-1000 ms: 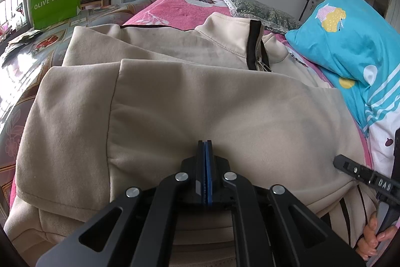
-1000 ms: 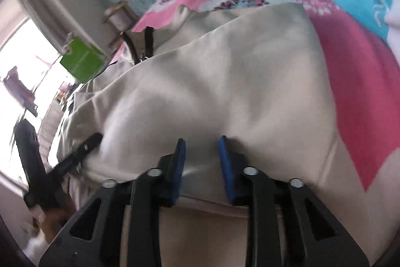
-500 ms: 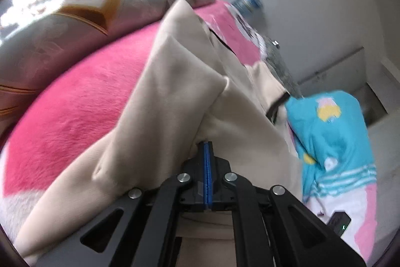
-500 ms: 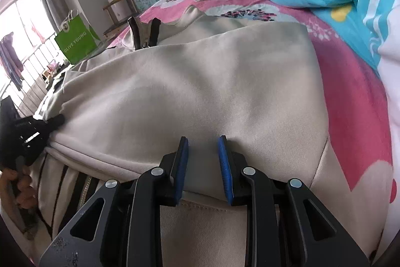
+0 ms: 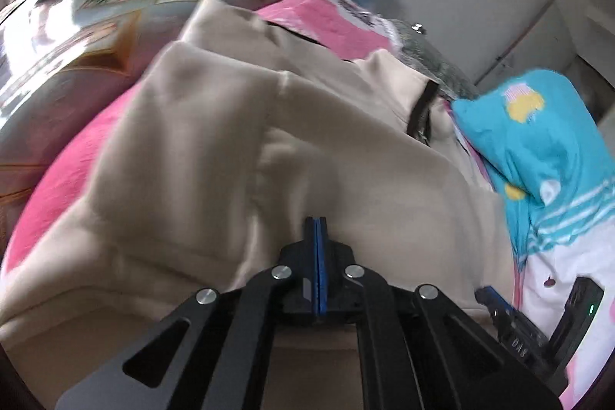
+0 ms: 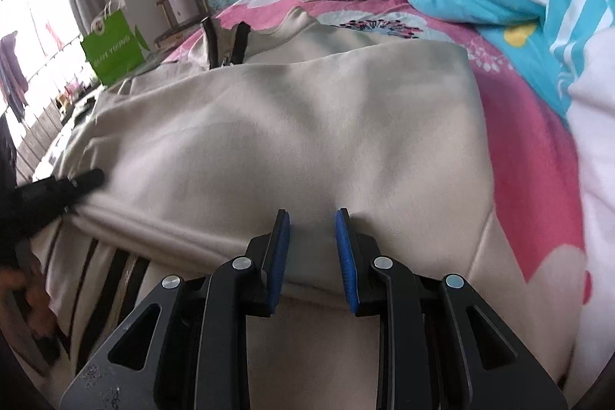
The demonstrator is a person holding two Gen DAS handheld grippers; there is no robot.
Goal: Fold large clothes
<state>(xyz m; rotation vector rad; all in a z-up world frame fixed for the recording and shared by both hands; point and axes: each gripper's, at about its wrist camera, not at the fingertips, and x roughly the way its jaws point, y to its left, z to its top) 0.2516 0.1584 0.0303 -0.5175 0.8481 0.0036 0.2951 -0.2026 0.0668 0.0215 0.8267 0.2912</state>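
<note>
A large beige jacket (image 5: 215,148) lies folded on the bed, its black-trimmed collar (image 5: 421,106) at the far side. My left gripper (image 5: 316,222) is shut, pads together, tip pressed against the jacket where creases gather; no cloth shows between the pads. In the right wrist view the jacket (image 6: 307,125) fills the middle, and the left gripper (image 6: 90,179) touches the left end of its folded near edge. My right gripper (image 6: 312,218) is shut on that thick folded edge, the cloth bulging between the blue pads. The right gripper (image 5: 496,298) also shows at the left wrist view's lower right.
A pink flowered bedspread (image 6: 538,160) lies under the jacket. A turquoise quilt (image 5: 538,148) is heaped at the right. A green paper bag (image 6: 113,50) stands at the far left by a wooden stool (image 6: 180,6). A person's hand (image 6: 34,294) holds the left gripper's handle.
The left gripper's view has swung and rolled, now taking in more pink bedspread at the left. The right gripper's view has rolled upright while its grip on the fold stays the same.
</note>
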